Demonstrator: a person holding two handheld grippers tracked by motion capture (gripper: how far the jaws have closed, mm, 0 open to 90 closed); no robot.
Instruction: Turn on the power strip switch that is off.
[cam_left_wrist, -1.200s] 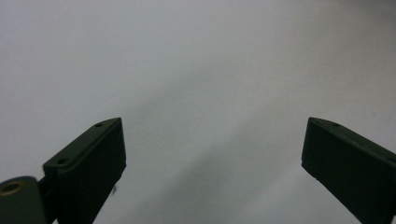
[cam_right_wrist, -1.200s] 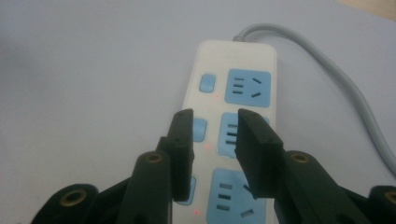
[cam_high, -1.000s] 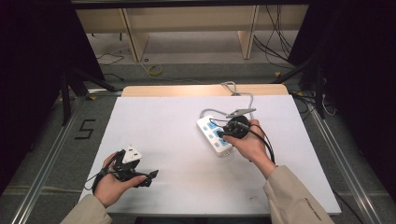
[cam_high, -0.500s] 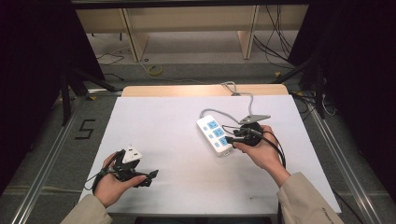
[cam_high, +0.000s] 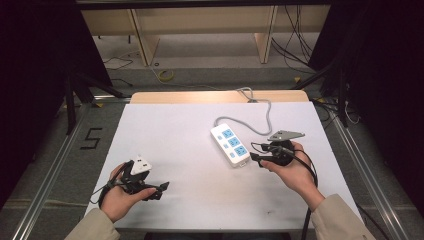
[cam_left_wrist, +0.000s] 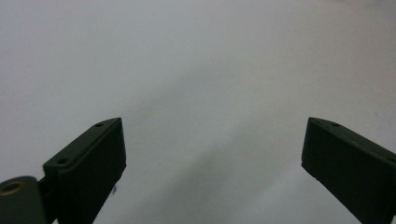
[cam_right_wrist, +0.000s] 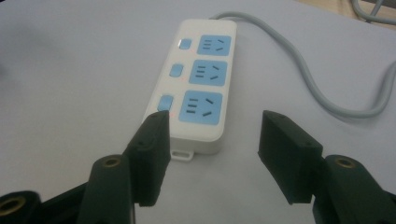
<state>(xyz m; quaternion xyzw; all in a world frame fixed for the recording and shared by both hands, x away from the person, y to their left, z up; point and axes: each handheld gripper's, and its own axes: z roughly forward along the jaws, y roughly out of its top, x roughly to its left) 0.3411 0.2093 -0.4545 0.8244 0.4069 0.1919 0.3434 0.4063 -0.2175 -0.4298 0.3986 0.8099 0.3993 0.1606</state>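
A white power strip with three blue sockets lies right of the table's middle, and its grey cable runs off the far edge. My right gripper sits just right of the strip's near end and points at it. In the right gripper view the strip lies just beyond the right gripper. Its jaws have just been opening and stand open, with nothing between them. My left gripper rests at the near left. The left gripper is open over the bare white sheet.
The white sheet covers the table, with a wooden strip at its far edge. Metal rails run along both sides. A "5" mark is on the floor at left. Wooden shelf legs and loose cables stand beyond the table.
My right gripper has drawn back to the right, off the power strip, and its jaws have opened wider. The left hand and the strip have stayed where they were.
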